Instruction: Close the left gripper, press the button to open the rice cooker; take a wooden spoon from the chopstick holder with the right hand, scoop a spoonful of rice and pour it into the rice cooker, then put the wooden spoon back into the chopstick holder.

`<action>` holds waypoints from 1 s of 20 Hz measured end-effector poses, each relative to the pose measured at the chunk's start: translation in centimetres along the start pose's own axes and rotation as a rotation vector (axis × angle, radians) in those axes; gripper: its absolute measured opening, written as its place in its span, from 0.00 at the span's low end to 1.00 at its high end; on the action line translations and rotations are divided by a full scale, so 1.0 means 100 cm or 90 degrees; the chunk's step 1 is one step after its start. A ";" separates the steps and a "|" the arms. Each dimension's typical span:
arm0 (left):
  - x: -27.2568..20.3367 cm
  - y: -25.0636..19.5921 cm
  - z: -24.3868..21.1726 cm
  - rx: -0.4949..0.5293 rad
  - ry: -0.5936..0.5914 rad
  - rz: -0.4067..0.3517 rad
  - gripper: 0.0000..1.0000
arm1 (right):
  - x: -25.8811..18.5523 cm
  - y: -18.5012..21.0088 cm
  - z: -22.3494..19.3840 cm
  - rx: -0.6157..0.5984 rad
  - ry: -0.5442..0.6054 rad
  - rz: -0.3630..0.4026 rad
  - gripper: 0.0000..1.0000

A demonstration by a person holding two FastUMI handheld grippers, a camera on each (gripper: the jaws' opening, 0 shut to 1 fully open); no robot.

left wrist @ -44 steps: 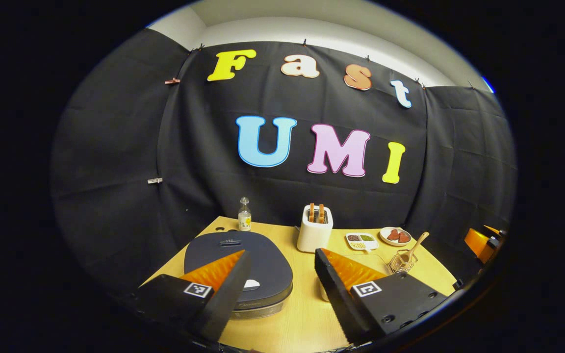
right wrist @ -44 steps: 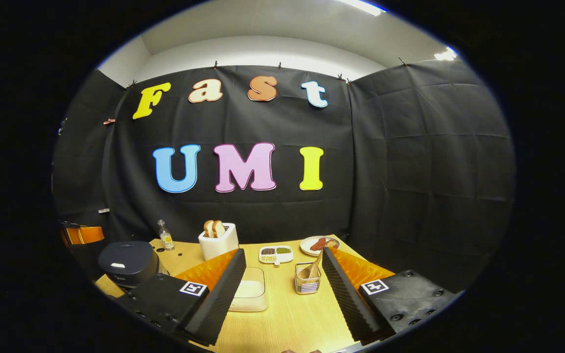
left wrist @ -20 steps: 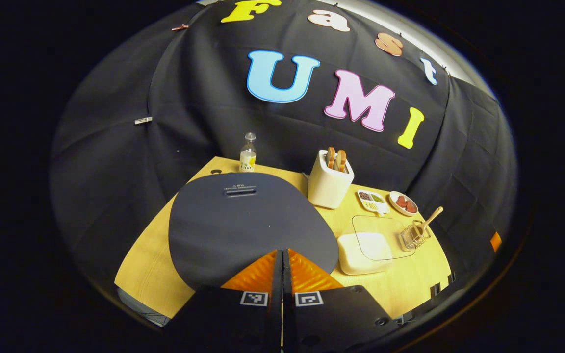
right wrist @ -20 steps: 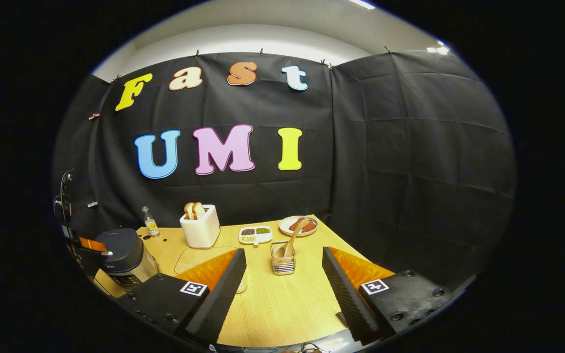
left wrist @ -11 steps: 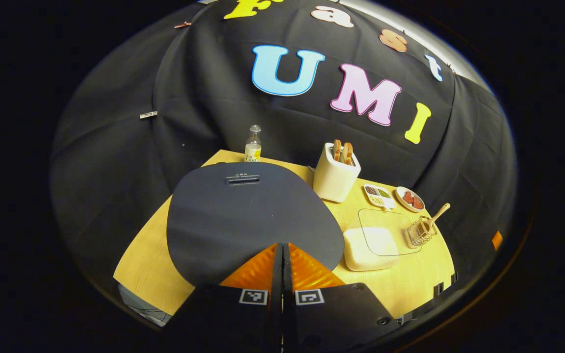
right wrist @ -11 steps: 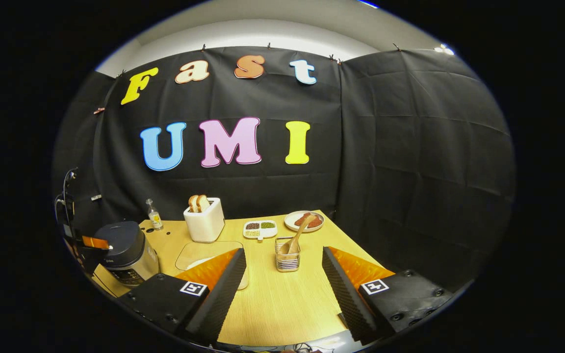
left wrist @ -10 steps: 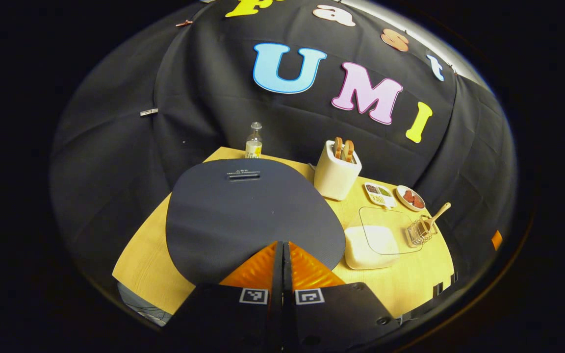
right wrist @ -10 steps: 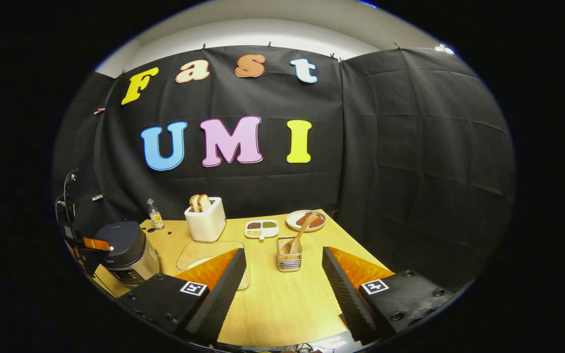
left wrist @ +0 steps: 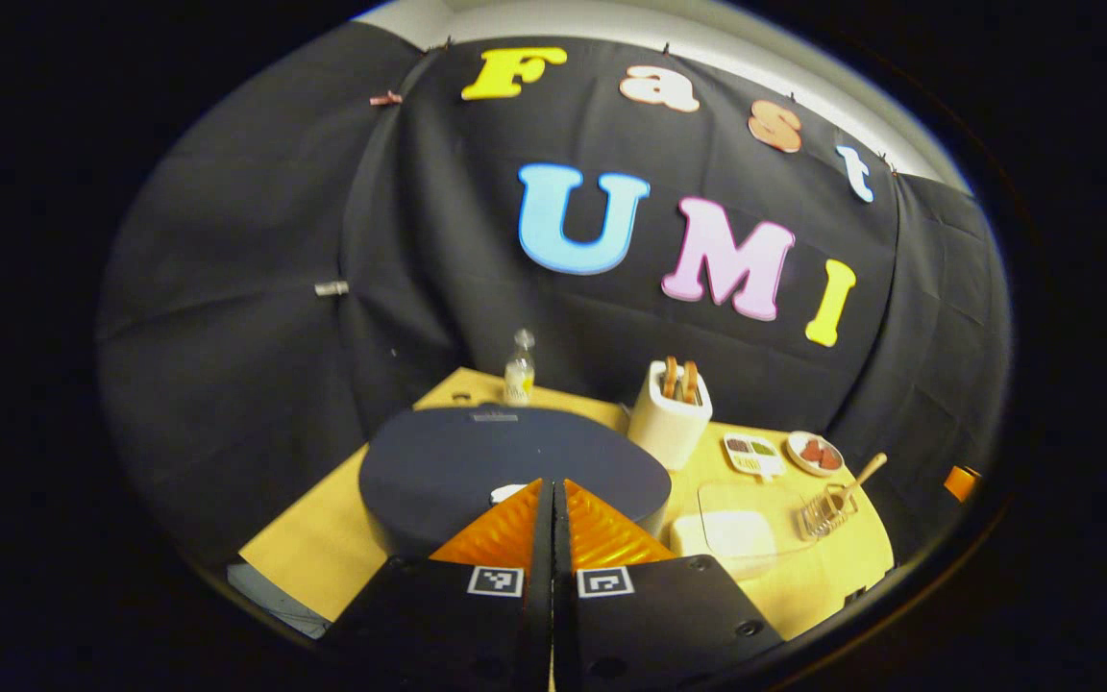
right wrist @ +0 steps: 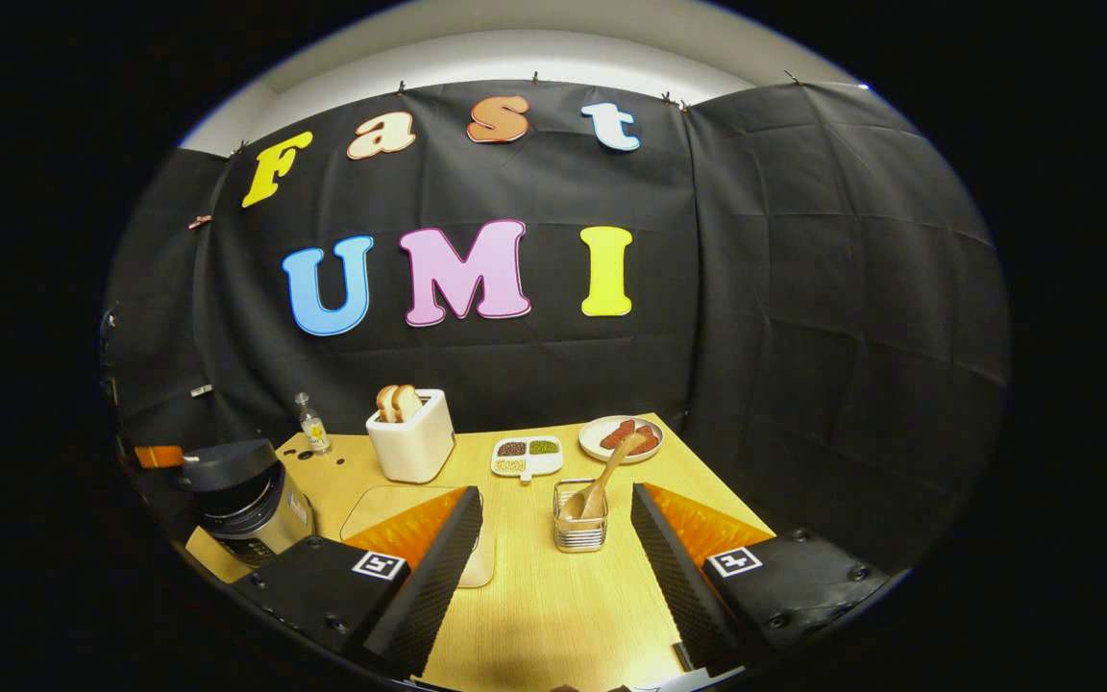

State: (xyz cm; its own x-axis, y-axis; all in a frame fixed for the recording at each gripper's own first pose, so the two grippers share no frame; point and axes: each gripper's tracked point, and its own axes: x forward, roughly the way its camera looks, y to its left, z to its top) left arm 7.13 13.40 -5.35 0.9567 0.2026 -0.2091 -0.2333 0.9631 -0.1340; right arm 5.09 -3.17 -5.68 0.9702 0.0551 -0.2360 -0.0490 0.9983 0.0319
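Your right gripper [right wrist: 553, 538], fingers spread apart, sits nearest the wooden spoon [right wrist: 600, 485], which stands dead ahead in the chopstick holder [right wrist: 580, 529] with its handle leaning up toward the far right, while your left gripper [left wrist: 552, 500], fingers pressed together, is at the rice cooker [left wrist: 477, 471].

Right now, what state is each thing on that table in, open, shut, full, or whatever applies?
Rice cooker: lid popped ajar.
Left gripper: shut, at the cooker's lid.
Right gripper: open, holding nothing.
Wooden spoon: leaning in the chopstick holder.
Toaster: two slices sticking up.
Rice box: clear lid on.
Bottle: upright, capped.
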 end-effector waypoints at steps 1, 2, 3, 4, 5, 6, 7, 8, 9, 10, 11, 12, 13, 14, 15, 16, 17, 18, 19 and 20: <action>-0.007 0.000 0.018 0.016 -0.030 0.017 0.07 | 0.010 -0.003 0.003 0.006 0.000 0.003 0.98; -0.013 -0.003 0.030 0.032 -0.048 0.027 0.07 | 0.019 -0.006 0.004 0.013 -0.001 0.006 0.98; -0.023 -0.006 0.031 0.043 -0.049 0.030 0.07 | 0.028 -0.010 0.005 0.019 0.002 0.008 0.98; -0.026 -0.014 0.027 0.051 -0.041 0.036 0.07 | 0.038 -0.013 0.004 0.026 0.007 0.012 0.98; -0.027 -0.021 0.022 0.050 -0.033 0.037 0.07 | 0.049 -0.017 0.003 0.034 0.012 0.015 0.98; -0.034 -0.029 0.018 0.039 -0.029 0.034 0.11 | 0.060 -0.022 0.002 0.039 0.018 0.016 0.98; -0.039 -0.038 0.014 0.023 -0.026 0.031 0.12 | 0.070 -0.027 0.000 0.043 0.024 0.015 0.98; -0.043 -0.048 0.008 0.010 -0.023 0.025 0.17 | 0.081 -0.033 -0.002 0.049 0.035 0.014 0.98; -0.048 -0.059 -0.001 0.002 -0.016 0.017 0.21 | 0.093 -0.038 -0.006 0.056 0.042 0.013 0.97; -0.053 -0.066 -0.009 0.000 -0.008 0.020 0.33 | 0.102 -0.042 -0.007 0.059 0.048 0.013 0.98; -0.055 -0.070 -0.016 0.003 -0.002 0.024 0.44 | 0.115 -0.048 -0.010 0.062 0.057 0.012 0.98; -0.058 -0.075 -0.021 0.006 0.005 0.031 0.42 | 0.124 -0.052 -0.014 0.065 0.064 0.012 0.98; -0.061 -0.079 -0.025 0.009 0.013 0.036 0.46 | 0.134 -0.056 -0.017 0.070 0.071 0.012 0.98; -0.063 -0.083 -0.026 0.014 0.016 0.046 0.63 | 0.145 -0.060 -0.020 0.076 0.077 0.012 0.99; -0.063 -0.083 -0.029 0.023 0.017 0.069 0.80 | 0.155 -0.064 -0.024 0.083 0.085 0.013 0.98; -0.065 -0.085 -0.031 0.029 0.018 0.082 0.98 | 0.164 -0.067 -0.028 0.090 0.094 0.014 0.99; -0.067 -0.088 -0.034 0.031 0.021 0.094 0.98 | 0.173 -0.069 -0.033 0.097 0.104 0.016 0.99; -0.069 -0.093 -0.038 0.029 0.025 0.100 0.95 | 0.181 -0.071 -0.038 0.106 0.114 0.020 0.99; -0.070 -0.098 -0.043 0.025 0.030 0.104 0.96 | 0.190 -0.072 -0.045 0.115 0.125 0.025 0.99; -0.071 -0.104 -0.046 0.021 0.036 0.107 0.96 | 0.197 -0.074 -0.053 0.121 0.139 0.025 0.99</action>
State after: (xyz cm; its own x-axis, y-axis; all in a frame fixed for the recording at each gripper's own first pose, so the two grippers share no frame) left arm 2.00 1.12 -6.93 0.8932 0.3523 -0.2796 -0.3826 0.9219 -0.0606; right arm 23.28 -9.40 -15.73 0.8934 0.1172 -0.4338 -0.0203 0.9749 0.2217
